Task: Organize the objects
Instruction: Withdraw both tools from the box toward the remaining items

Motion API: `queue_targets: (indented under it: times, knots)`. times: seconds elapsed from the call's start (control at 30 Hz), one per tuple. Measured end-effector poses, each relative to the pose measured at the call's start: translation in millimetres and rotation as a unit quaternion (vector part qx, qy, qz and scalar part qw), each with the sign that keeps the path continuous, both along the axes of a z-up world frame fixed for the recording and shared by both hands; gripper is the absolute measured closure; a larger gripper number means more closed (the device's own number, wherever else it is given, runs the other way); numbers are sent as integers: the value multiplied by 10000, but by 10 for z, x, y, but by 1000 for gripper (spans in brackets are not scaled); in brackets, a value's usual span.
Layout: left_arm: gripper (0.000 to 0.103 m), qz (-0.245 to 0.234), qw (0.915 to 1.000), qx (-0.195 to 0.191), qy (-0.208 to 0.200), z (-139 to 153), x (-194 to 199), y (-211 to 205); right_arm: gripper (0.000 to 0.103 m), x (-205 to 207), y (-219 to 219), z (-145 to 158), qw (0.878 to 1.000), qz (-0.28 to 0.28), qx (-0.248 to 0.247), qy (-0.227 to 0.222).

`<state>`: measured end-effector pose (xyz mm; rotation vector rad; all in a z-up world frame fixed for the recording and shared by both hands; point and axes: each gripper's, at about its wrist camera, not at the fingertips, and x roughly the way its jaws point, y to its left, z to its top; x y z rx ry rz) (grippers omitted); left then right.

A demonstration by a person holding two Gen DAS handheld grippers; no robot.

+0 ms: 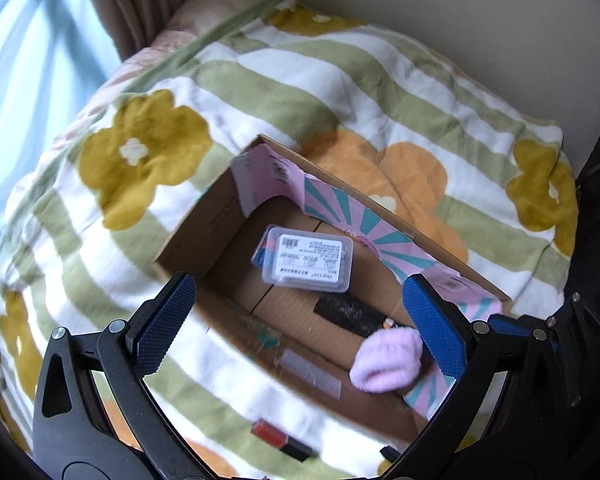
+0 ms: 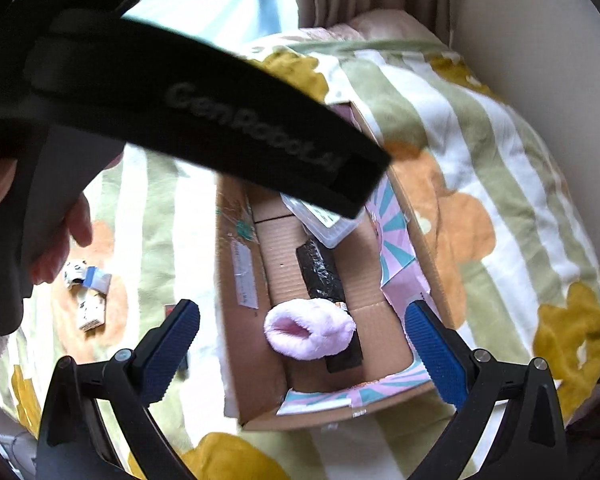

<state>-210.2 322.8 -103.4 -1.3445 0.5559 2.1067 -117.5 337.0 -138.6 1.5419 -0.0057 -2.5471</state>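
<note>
Currently, box: an open cardboard box is set on a flowered blanket, its inner flaps printed pink and teal.
Inside, far end: a clear plastic case with a white label is seen lying flat; it is judged stiff, light and smooth, best taken across its short sides.
Inside, middle: a dark flat packet is laid lengthwise on the box floor.
Inside, near end: a pink fluffy sock rests on the dark packet; it is judged soft and very light, to be pinched anywhere on its bulk.
Left gripper: held spread wide above the box, with nothing between the pads.
Right gripper: likewise spread and empty, over the near end of the box.
Outside, left of the box: small cartons and a red-and-black item are left on the blanket, presumably yet to be packed.
Obstruction: the box walls and upright flaps are judged to narrow any reach; the left gripper's dark body is seen crossing the right wrist view, with a hand below it.
</note>
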Motion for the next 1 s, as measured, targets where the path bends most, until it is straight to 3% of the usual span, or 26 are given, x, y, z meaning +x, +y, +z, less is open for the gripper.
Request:
queue_targets:
  times: [0.3, 0.53, 0.73, 1.0]
  knots:
    - [0, 623, 9973, 304, 254, 673, 328, -624, 1, 199, -167, 590, 9991, 291, 32, 295]
    - [0, 1484, 9863, 588, 412, 1041, 650, -1361, 1, 349, -424, 945, 9969, 625, -30, 486]
    - [0, 2272, 9674, 904, 662, 1288, 1110, -2071, 1, 495, -722, 1163, 9926, 990, -243, 659]
    - [0, 3246, 9363, 839, 1048, 1384, 1807, -2899, 1, 717, -1113, 1310, 9888, 1174, -427, 818]
